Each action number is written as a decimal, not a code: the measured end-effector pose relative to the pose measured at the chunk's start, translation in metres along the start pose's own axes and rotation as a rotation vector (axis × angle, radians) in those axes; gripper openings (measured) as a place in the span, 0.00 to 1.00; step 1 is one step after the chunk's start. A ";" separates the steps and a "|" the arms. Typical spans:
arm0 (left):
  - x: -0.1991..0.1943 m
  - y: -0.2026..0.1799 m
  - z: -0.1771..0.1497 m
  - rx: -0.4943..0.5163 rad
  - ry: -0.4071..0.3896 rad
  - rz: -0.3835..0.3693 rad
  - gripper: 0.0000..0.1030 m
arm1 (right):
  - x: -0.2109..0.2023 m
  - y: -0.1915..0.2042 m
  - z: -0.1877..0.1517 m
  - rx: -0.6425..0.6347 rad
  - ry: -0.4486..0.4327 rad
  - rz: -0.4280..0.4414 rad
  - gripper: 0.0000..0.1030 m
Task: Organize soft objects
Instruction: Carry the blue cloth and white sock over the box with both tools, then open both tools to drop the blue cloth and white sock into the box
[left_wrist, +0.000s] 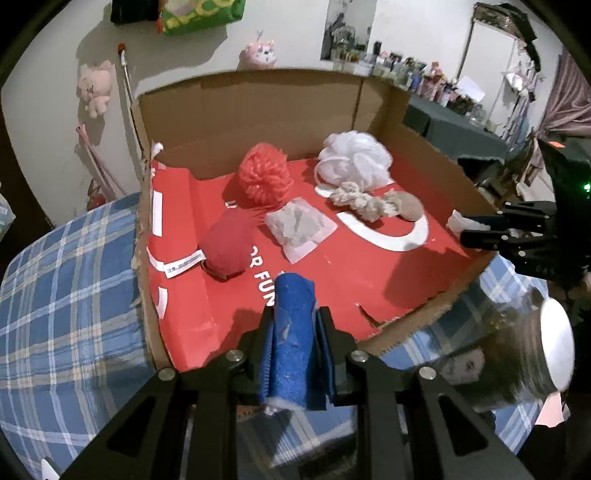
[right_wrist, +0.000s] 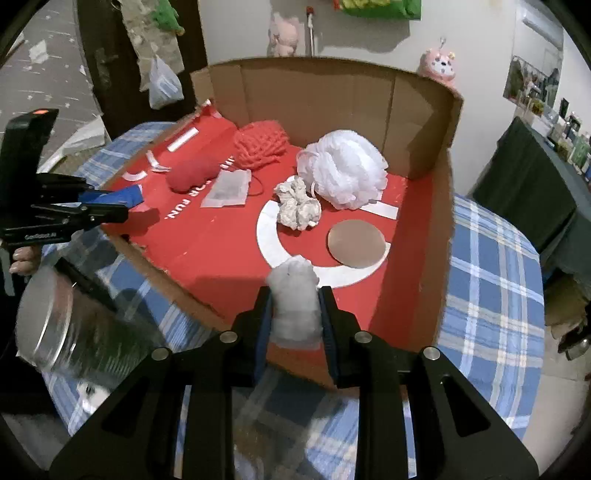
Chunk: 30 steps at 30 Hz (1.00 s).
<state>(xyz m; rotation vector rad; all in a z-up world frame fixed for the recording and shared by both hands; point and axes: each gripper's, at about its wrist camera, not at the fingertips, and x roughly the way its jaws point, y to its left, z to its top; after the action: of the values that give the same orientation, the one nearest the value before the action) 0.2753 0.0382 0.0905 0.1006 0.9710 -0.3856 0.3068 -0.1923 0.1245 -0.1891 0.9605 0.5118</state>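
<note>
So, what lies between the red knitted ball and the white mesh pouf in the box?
Nothing: in both wrist views only bare red box floor separates the red knitted ball from the white mesh pouf.

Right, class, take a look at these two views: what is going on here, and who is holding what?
A person is sorting soft things into a cardboard box with a red floor, set on a plaid cloth. The left gripper is shut on a blue sponge; the right gripper is shut on a white wad. Both hang over the box's near edge. Already inside lie a white mesh pouf, a red pouf, a red pad and a small packet.
</note>
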 end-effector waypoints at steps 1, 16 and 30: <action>0.004 0.001 0.002 -0.005 0.015 0.011 0.22 | 0.004 0.000 0.003 -0.001 0.015 -0.007 0.23; 0.043 0.008 0.012 -0.001 0.135 0.072 0.23 | 0.053 0.000 0.016 -0.059 0.191 -0.149 0.24; 0.052 0.005 0.012 0.012 0.152 0.082 0.24 | 0.059 -0.002 0.016 -0.051 0.208 -0.149 0.30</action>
<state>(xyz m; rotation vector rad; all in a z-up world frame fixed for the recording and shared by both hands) 0.3131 0.0254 0.0542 0.1817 1.1111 -0.3118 0.3472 -0.1683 0.0849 -0.3625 1.1268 0.3841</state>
